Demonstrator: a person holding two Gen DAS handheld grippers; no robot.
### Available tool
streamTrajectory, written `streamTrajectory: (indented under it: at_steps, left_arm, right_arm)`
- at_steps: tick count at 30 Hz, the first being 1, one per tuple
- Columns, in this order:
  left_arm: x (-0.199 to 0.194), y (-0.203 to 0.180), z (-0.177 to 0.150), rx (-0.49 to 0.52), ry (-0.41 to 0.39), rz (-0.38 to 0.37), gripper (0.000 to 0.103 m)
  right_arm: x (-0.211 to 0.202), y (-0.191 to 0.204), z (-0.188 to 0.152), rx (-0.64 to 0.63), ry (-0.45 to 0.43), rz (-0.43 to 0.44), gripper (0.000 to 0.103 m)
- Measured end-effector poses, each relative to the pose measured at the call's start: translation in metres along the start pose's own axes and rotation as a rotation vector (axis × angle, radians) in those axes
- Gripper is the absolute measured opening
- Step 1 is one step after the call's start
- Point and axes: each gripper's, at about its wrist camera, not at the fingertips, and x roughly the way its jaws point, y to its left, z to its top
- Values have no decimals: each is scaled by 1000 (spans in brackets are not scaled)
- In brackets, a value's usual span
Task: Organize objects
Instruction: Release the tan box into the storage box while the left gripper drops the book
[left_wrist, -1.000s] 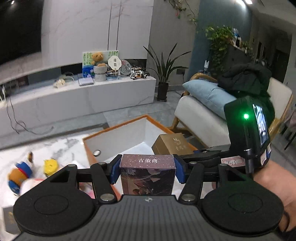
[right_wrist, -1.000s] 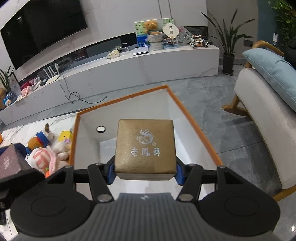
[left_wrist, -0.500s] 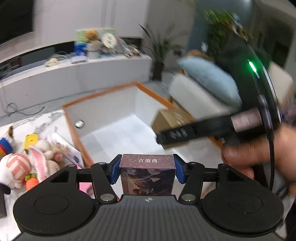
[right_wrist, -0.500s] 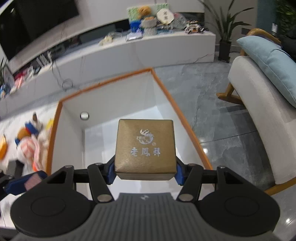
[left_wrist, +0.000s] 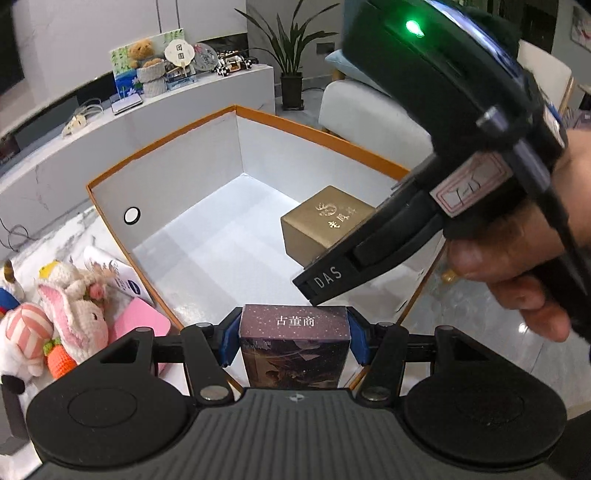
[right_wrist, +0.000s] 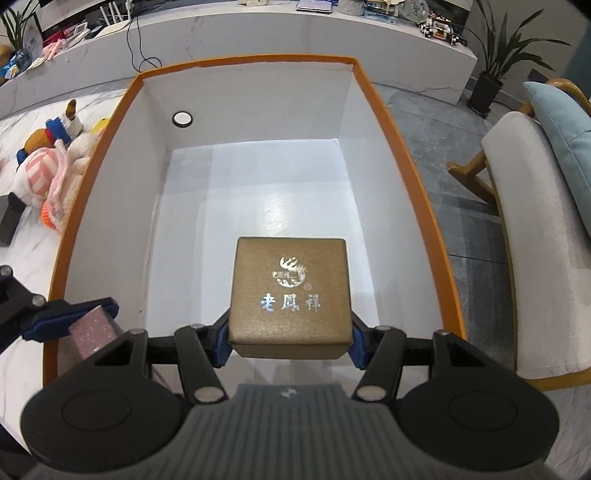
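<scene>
The gold gift box (right_wrist: 290, 297) hangs low inside the orange-rimmed storage box (right_wrist: 400, 155), clamped in the right gripper (right_wrist: 290, 341) jaws, apparently for setting on the white floor. The left gripper (left_wrist: 293, 341) jaws clamp the purple starry box (left_wrist: 293, 345) at the near rim, likely next. Plush toys (left_wrist: 70, 317) lie on the marble tabletop (right_wrist: 29, 236) beside it.

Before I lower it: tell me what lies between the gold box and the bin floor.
Nothing: in the right wrist view the gold box, held by the right gripper, hangs over bare white floor of the orange-rimmed bin.
</scene>
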Motion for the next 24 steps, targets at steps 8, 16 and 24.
streamTrajectory:
  at_steps: [8,16,24]
  left_arm:
    - [0,0,3,-11,2,29,68]
    - [-10,5,8,-46,-27,36,72]
    - [-39,21,5,-128,-158,10,83]
  right_arm:
    - [1,1,-3,-7,7,-23,65]
    - [-10,-5,0,20,-41,-24,66]
    - [-20,-9,6,61,-106,-9,70]
